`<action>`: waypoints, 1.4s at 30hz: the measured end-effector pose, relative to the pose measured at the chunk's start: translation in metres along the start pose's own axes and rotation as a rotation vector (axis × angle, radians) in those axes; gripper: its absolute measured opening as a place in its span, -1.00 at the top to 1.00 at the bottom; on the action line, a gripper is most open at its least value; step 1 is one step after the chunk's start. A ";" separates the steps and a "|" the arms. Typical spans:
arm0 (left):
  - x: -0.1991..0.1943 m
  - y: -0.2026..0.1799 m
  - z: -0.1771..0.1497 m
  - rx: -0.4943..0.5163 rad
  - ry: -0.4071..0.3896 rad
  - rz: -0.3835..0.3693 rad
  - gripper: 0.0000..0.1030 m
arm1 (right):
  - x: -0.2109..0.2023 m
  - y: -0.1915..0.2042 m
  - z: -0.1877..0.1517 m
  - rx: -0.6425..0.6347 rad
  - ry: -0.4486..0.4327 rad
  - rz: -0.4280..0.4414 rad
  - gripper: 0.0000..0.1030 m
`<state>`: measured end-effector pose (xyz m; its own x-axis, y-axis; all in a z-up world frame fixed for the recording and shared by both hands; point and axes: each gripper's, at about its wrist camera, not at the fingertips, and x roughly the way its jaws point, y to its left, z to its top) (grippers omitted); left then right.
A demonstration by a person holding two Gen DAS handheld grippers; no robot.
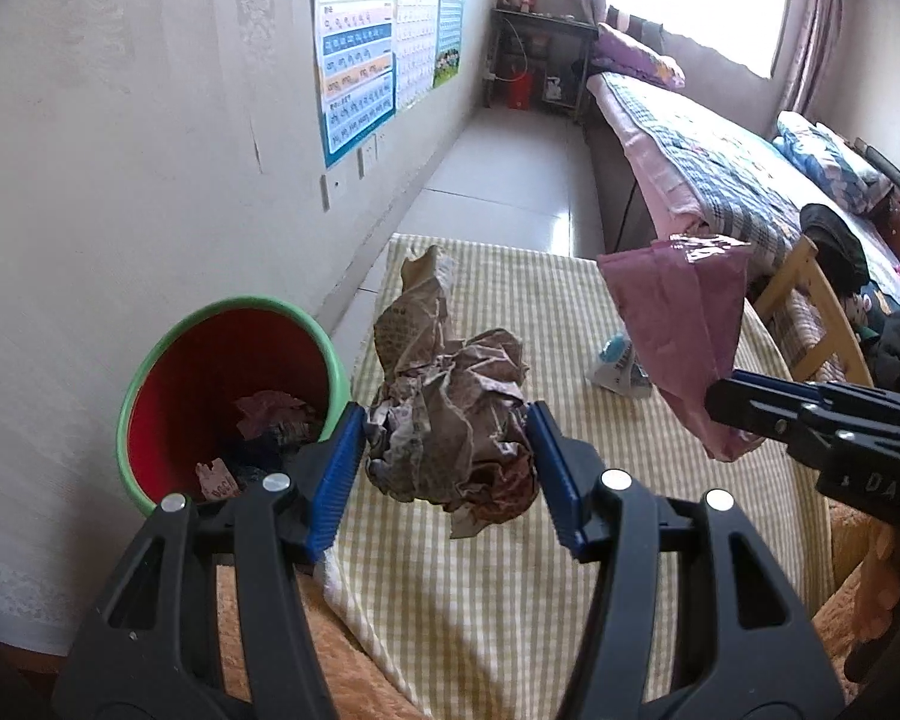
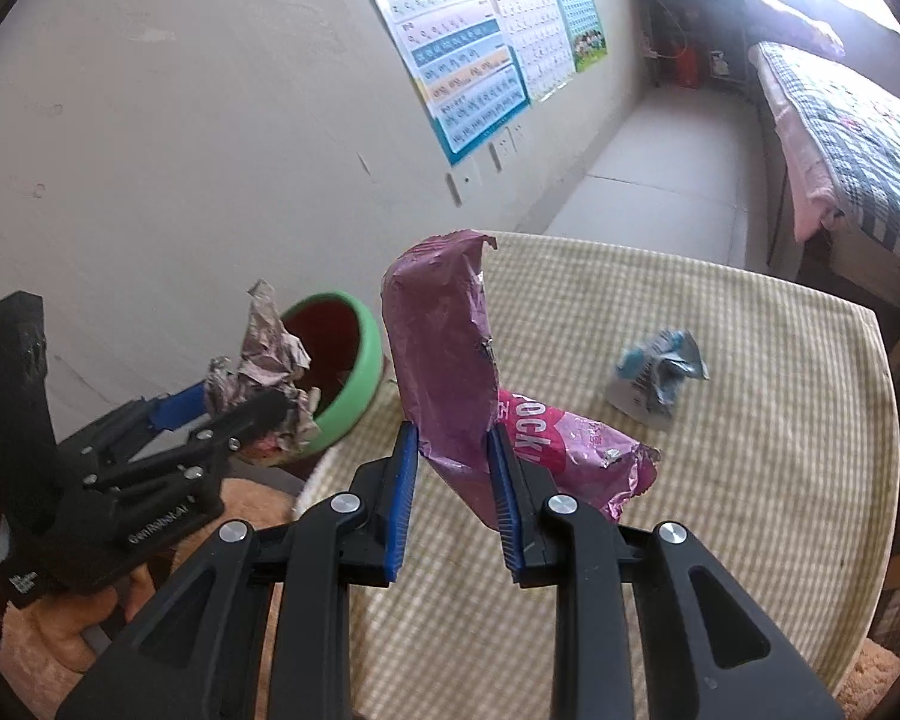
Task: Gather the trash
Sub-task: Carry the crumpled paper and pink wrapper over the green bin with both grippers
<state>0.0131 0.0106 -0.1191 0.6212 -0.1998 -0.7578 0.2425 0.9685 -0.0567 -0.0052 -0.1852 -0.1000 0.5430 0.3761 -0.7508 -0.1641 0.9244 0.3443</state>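
Observation:
A crumpled brown paper ball hangs above the checked tablecloth, pinched between the blue pads of my left gripper. The right wrist view shows that gripper from the side with the paper ball in front of the bin. My right gripper is shut on a pink snack wrapper, lifted off the table; it also appears at the right of the left wrist view, the right gripper holding the pink wrapper. A green-rimmed red bin with trash inside stands left of the table.
A crumpled blue and white wrapper lies on the tablecloth to the right. A wall with posters runs along the left. A bed and a wooden chair stand beyond the table on the right.

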 end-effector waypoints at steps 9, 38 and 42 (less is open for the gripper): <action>0.007 0.025 -0.003 -0.052 0.007 0.031 -0.03 | 0.009 0.020 0.007 -0.012 0.011 0.035 0.53; 0.016 0.135 -0.024 -0.281 0.028 0.143 -0.03 | 0.094 0.103 0.030 -0.082 0.145 0.124 0.53; 0.021 0.144 -0.025 -0.296 0.035 0.150 -0.03 | 0.106 0.110 0.038 -0.094 0.155 0.133 0.53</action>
<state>0.0421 0.1492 -0.1590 0.6066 -0.0512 -0.7933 -0.0805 0.9888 -0.1253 0.0657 -0.0459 -0.1200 0.3790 0.4940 -0.7825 -0.3058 0.8650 0.3980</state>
